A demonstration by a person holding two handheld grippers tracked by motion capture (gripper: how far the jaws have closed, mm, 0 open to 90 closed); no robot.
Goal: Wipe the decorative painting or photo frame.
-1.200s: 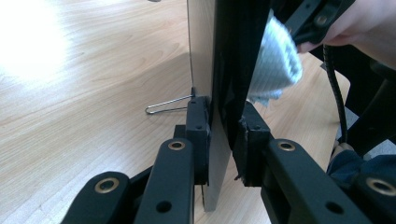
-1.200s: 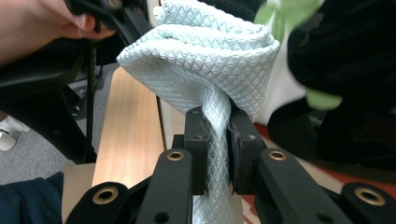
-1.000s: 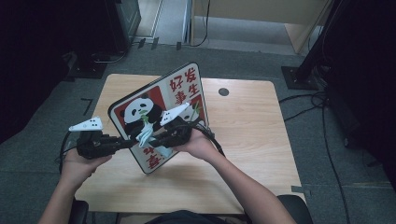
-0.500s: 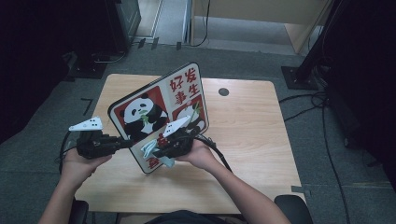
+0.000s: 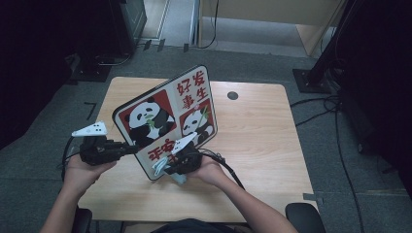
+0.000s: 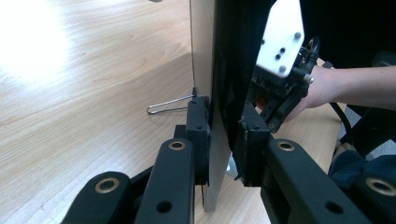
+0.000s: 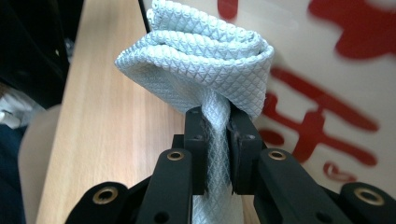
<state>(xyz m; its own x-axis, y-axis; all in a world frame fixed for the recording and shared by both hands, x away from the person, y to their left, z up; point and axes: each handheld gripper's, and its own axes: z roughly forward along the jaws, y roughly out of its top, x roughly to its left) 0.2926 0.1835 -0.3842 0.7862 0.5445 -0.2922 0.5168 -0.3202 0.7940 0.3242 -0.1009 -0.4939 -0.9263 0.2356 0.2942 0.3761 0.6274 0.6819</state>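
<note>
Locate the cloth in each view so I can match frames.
High view: pale cloth at the panda board's lower edge, in the right gripper.
Left gripper view: cannot make it out behind the board.
Right gripper view: top centre, bunched above the jaws.
Shared landmark: the panda board.

A pale wood-grain desk (image 5: pixel 262 141) with a dark round grommet hole (image 5: pixel 232 95) near its far edge is standing on grey carpeted floor (image 5: pixel 340 160), bearing the lower edge of an upright panda board (image 5: pixel 165 116) whose wire stand (image 6: pixel 168 105) is lying on the wood.
</note>
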